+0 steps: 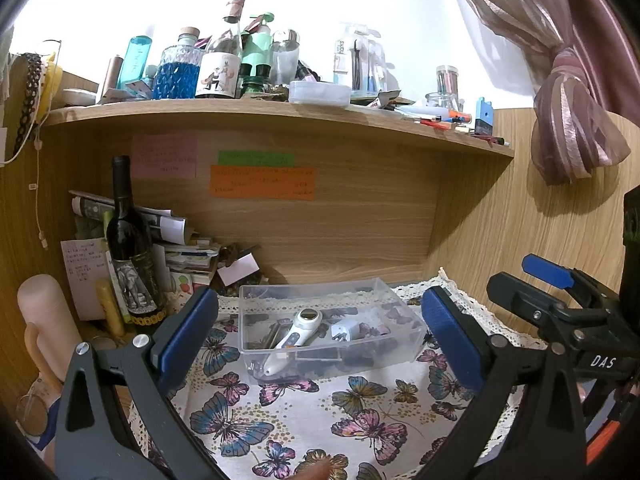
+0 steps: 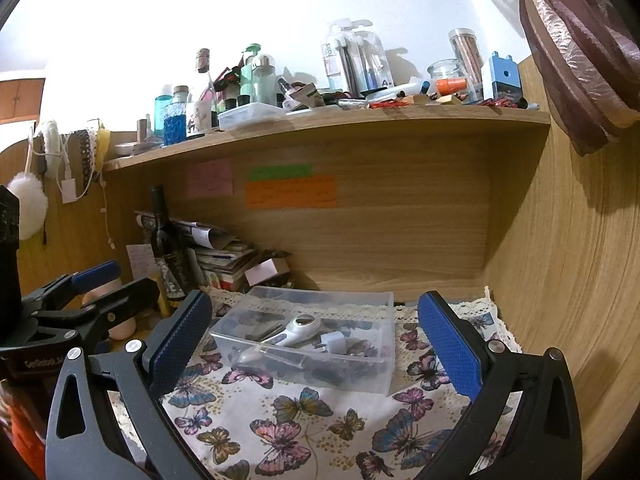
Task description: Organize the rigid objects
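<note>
Left gripper [image 1: 316, 336]: jaws spread wide, nothing between the pads, hovering above the butterfly cloth [image 1: 304, 412] just short of the clear plastic box [image 1: 400, 312]. Right gripper [image 2: 316, 336]: same, jaws wide apart, empty, facing the box [image 2: 376, 368] from a bit further right. Each gripper visible at the edge of the other's view, side by side, not touching.

Box sitting on the cloth near the back panel of the wooden desk nook [image 1: 360, 232], open on top. Inside: white handheld device [image 1: 294, 336] with a round gold-toned head, lying diagonally, head toward the back, handle tip toward the front left corner. White plug adapter [image 1: 345, 330] just beside it on the right, prongs toward the device. Dark flat item [image 2: 262, 331] behind the device on the left; can't tell what it is.

Left of the box: dark wine bottle [image 1: 130, 248] upright, stack of papers and books [image 1: 188, 256] behind it. Sticky notes on the back panel: pink [image 1: 164, 156], green [image 1: 256, 157], orange [image 1: 262, 183]. Shelf [image 1: 280, 120] above crowded with bottles and pens. Pinkish curtain [image 1: 576, 120] tied at upper right.
</note>
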A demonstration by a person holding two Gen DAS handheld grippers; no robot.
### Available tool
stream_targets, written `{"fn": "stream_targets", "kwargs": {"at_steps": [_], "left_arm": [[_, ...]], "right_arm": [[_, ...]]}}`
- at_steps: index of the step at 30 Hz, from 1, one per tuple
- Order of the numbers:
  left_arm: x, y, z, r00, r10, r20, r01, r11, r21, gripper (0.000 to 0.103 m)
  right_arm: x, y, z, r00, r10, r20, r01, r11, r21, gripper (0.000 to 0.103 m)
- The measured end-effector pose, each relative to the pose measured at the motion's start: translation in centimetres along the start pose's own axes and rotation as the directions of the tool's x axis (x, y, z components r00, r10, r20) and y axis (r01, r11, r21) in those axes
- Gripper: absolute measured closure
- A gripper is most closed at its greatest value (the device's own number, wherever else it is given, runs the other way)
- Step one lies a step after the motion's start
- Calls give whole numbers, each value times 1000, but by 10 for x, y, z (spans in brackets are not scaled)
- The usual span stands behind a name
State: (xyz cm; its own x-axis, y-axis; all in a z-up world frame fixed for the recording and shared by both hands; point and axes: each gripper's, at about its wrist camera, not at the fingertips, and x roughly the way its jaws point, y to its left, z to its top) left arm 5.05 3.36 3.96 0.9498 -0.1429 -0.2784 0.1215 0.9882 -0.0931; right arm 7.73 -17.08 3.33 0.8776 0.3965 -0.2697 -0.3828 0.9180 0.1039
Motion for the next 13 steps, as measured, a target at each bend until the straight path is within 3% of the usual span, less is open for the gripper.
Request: {"fn": "stream_targets", "kwargs": {"at_steps": [13], "left_arm": [[4, 4, -3, 1000, -5, -11, 4, 1000, -6, 0]], "right_arm": [[2, 0, 0, 1000, 3, 6, -3, 1000, -9, 0]]}}
